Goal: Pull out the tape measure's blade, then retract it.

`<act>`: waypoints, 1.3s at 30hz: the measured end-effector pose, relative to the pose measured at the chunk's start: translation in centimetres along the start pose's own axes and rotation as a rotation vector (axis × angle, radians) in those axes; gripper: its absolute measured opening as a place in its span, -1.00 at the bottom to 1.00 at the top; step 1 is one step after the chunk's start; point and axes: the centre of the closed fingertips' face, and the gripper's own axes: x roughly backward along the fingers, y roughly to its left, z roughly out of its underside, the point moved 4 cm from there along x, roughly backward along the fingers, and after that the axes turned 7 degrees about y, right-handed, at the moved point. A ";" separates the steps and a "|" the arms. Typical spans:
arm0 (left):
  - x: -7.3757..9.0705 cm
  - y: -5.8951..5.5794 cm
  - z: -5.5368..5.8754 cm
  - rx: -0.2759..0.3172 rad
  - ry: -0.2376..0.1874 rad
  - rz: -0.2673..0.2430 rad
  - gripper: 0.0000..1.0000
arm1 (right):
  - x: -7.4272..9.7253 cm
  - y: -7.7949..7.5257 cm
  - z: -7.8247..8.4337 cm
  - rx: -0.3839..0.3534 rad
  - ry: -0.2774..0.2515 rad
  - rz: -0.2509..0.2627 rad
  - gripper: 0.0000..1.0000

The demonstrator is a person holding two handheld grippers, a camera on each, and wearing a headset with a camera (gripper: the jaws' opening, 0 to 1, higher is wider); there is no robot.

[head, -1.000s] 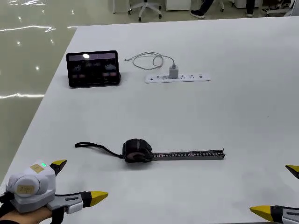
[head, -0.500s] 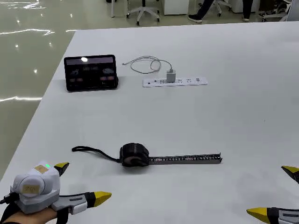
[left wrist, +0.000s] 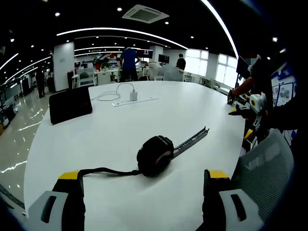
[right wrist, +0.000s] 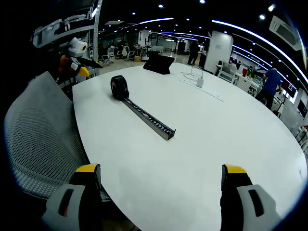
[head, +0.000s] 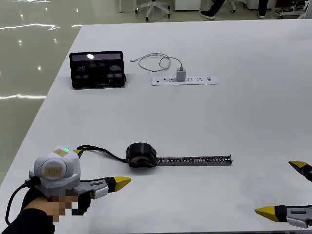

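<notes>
On the table (head: 243,112) the tape blade (head: 195,160) lies out; right gripper (head: 279,188) and left gripper (head: 100,166) gape empty, the left should clamp the case (head: 142,155) squarely

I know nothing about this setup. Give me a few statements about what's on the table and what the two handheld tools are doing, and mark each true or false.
1. The blade of the tape measure is pulled out and lies on the table. True.
2. The left gripper is clamped on the tape measure. False: its jaws are open, short of the case, and hold nothing.
3. A charger is plugged into the power strip. True.
4. The tablet lies flat between the two grippers. False: it stands propped up beyond the tape measure, near the table's left edge.
5. The right gripper holds the blade's tip. False: it is open and apart from the tip.
</notes>
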 end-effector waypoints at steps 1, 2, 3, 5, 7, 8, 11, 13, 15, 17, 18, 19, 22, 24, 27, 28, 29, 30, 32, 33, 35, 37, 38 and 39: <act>-0.2 -0.2 -0.2 0.000 0.002 -0.002 1.00 | 0.0 -0.1 -0.1 0.005 0.001 -0.001 1.00; -0.4 -0.3 -0.4 -0.008 0.009 -0.020 1.00 | -0.1 -0.2 -0.3 0.011 0.004 -0.005 1.00; -0.6 -0.4 -0.6 -0.009 0.009 -0.025 1.00 | -0.1 -0.3 -0.4 0.013 0.004 -0.007 1.00; -1.3 -0.7 -1.0 -0.007 0.001 -0.030 1.00 | -0.3 -0.5 -0.7 0.017 0.004 -0.015 1.00; -1.9 -1.3 -1.2 -0.010 -0.004 -0.040 1.00 | -0.4 -0.6 -0.9 0.024 0.006 -0.019 1.00; -2.1 -1.4 -1.2 -0.022 0.000 -0.060 1.00 | -0.5 -0.7 -0.9 0.026 0.007 -0.021 1.00; -2.8 -1.9 -1.1 -0.010 0.000 -0.072 1.00 | -0.4 -0.6 -1.5 0.042 0.005 -0.028 1.00; -3.2 -2.3 -1.2 -0.002 -0.008 -0.071 1.00 | -0.5 -0.7 -1.6 0.051 0.007 -0.031 1.00; -3.6 -2.7 -1.3 -0.004 -0.011 -0.079 1.00 | -0.6 -0.8 -1.8 0.059 0.009 -0.033 1.00; -3.9 -3.1 -1.3 -0.014 -0.018 -0.091 1.00 | -0.8 -0.9 -1.9 0.063 0.010 -0.036 1.00; -3.8 -3.0 -1.5 -0.015 -0.033 -0.125 1.00 | -0.9 -0.9 -2.0 0.065 0.011 -0.038 1.00; -3.6 -2.8 -1.8 -0.014 -0.078 -0.177 1.00 | -1.0 -0.9 -2.2 0.070 0.011 -0.041 1.00; -3.7 -3.4 -2.1 -0.003 -0.095 -0.186 1.00 | -1.3 -0.9 -2.4 0.079 0.015 -0.049 1.00; -4.0 -3.6 -2.2 -0.003 -0.100 -0.184 1.00 | -1.6 -0.8 -2.5 0.091 0.021 -0.057 1.00; -4.7 -4.3 -1.3 0.054 -0.073 -0.144 1.00 | -2.1 -0.8 -2.7 0.105 0.028 -0.067 1.00; -4.9 -4.4 -1.2 0.066 -0.067 -0.139 1.00 | -2.2 -0.8 -2.8 0.109 0.028 -0.067 1.00; -5.0 -4.3 -1.2 0.052 -0.065 -0.146 1.00 | -2.4 -0.8 -3.0 0.112 0.032 -0.076 1.00; -5.0 -4.1 -1.3 0.025 -0.070 -0.166 1.00 | -2.6 -0.8 -2.9 0.113 0.037 -0.089 1.00; -5.4 -3.8 -1.3 0.008 -0.077 -0.190 1.00 | -3.4 -0.9 -2.8 0.115 0.058 -0.106 1.00; -5.6 -3.6 -1.3 0.022 -0.083 -0.198 1.00 | -3.6 -1.0 -2.8 0.126 0.067 -0.113 1.00; -5.9 -3.4 -1.2 0.053 -0.093 -0.202 1.00 | -4.3 -1.0 -2.8 0.146 0.089 -0.140 1.00; -6.2 -3.3 -1.1 0.057 -0.098 -0.210 1.00 | -4.8 -1.0 -2.8 0.165 0.116 -0.164 0.98; -6.3 -3.0 -1.1 0.058 -0.102 -0.224 1.00 | -5.1 -1.2 -3.0 0.181 0.118 -0.162 0.95; -6.3 -2.9 -1.0 0.060 -0.101 -0.230 1.00 | -5.3 -1.3 -3.2 0.193 0.117 -0.164 0.94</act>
